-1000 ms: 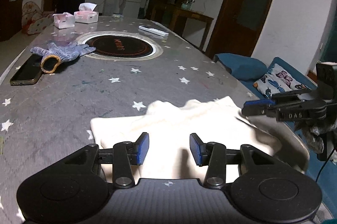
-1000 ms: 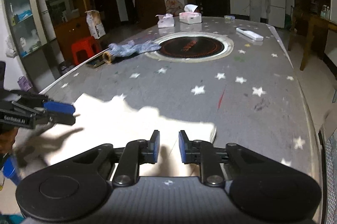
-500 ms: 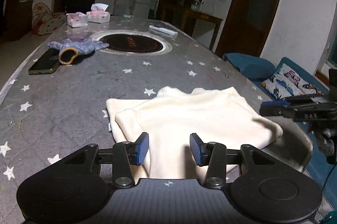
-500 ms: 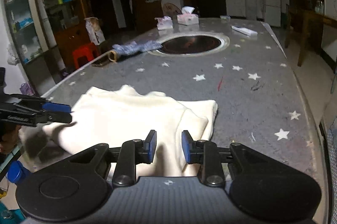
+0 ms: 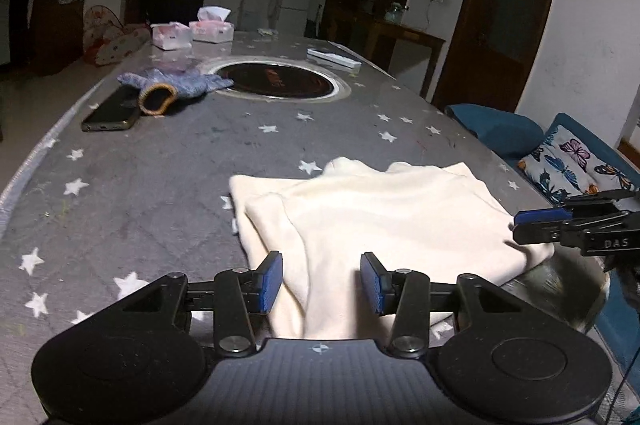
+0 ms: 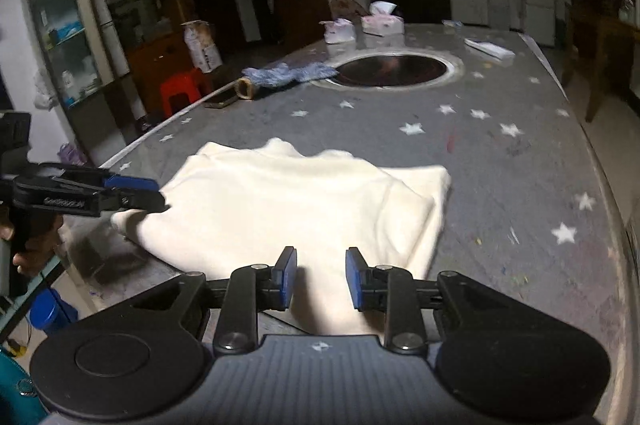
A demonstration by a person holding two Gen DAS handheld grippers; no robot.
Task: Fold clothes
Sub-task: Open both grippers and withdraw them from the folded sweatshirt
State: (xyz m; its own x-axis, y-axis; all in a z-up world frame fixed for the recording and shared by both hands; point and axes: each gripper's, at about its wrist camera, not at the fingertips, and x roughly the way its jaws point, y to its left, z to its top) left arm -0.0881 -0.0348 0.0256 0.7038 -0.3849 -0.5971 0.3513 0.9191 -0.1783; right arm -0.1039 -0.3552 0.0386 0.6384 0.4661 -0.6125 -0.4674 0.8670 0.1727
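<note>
The long grey table with white star print (image 5: 160, 193) carries a folded cream-white knit garment (image 5: 380, 221) at its near end, one corner overhanging the edge. Further back lie a round black inset cooktop (image 5: 276, 83), a blue knitted work glove (image 5: 176, 87) and a dark smartphone (image 5: 112, 111). The left gripper (image 5: 321, 283) hovers over the garment's near edge — jaws partly apart, gripping nothing. The right gripper (image 6: 321, 279) likewise: its jaws have just been opening, cloth below them, pads clear.
</note>
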